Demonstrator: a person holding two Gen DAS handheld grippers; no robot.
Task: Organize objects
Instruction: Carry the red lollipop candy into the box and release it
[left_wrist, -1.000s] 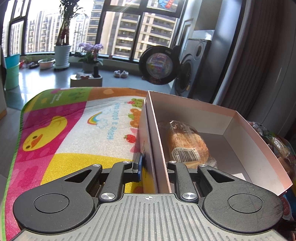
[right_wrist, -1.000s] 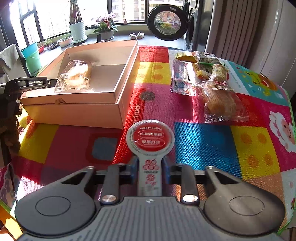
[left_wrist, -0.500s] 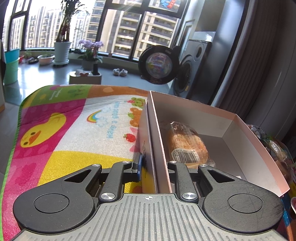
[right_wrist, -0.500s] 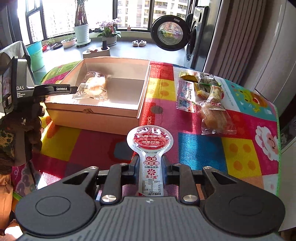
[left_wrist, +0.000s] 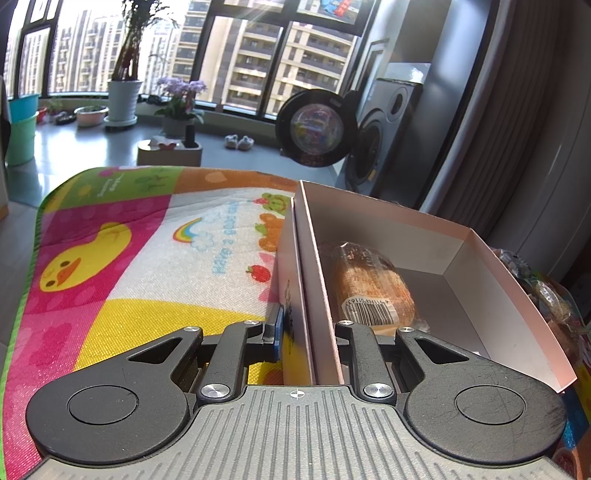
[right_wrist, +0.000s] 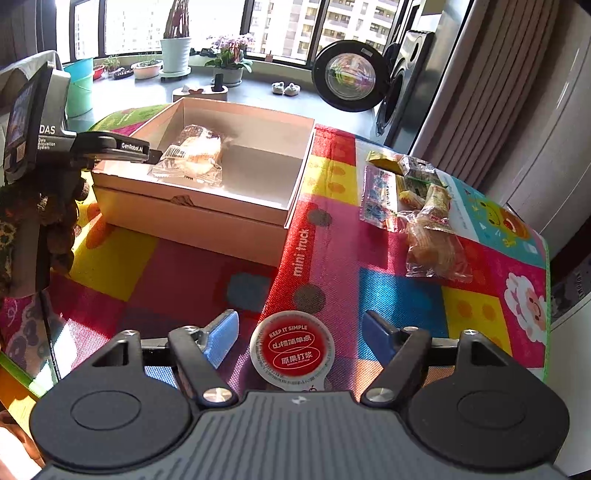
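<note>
The cardboard box (right_wrist: 207, 206) sits on the bright play-mat surface (right_wrist: 388, 295) by sunny windows, its wall clamped in the left hand-held gripper (left_wrist: 306, 332), while the right hand-held gripper (right_wrist: 295, 332) gapes around a red-lidded cup (right_wrist: 291, 352).

Bright window (left_wrist: 236, 55) sunlight, hard shadows, sharp focus, fisheye-bent edges.

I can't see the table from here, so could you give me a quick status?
Left gripper shut on box wall. Right gripper open around red-lidded cup. Bread packet in box. Path clear.
</note>
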